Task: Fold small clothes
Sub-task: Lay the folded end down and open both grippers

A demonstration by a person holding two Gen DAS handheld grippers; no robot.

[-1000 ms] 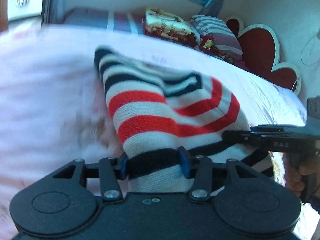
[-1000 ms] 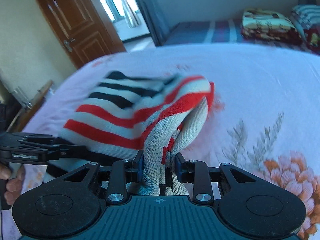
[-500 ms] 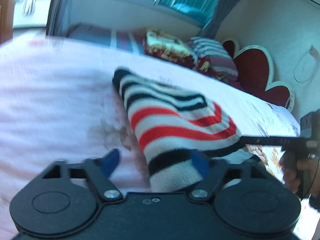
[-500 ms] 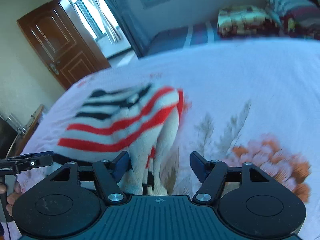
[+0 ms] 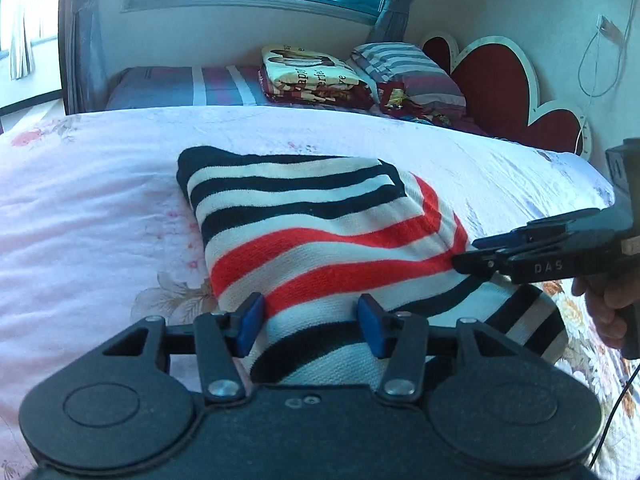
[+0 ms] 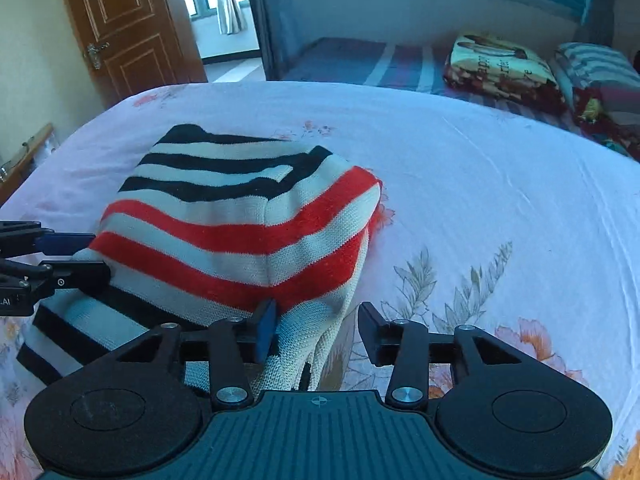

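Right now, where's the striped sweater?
The striped sweater lies folded on the pink floral bedsheet, low and central in both wrist views, its near edge between the left gripper and the right gripper.

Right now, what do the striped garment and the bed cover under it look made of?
Striped garment: a soft knit, likely wool or acrylic; stitch ribs show, matte and fuzzy. Bed cover: thin woven cloth, perhaps cotton, printed with flowers, lightly creased, slight sheen.

Your folded sweater (image 5: 320,232) lies on the bed (image 5: 80,220), toward its near edge. Your left gripper (image 5: 310,322) sits at its near left corner, your right gripper (image 6: 318,332) at its near right corner. Behind the bed, folded blankets (image 5: 316,76) and pillows (image 5: 408,72) lie beside the headboard (image 5: 500,84). A door (image 6: 128,28) stands far left.
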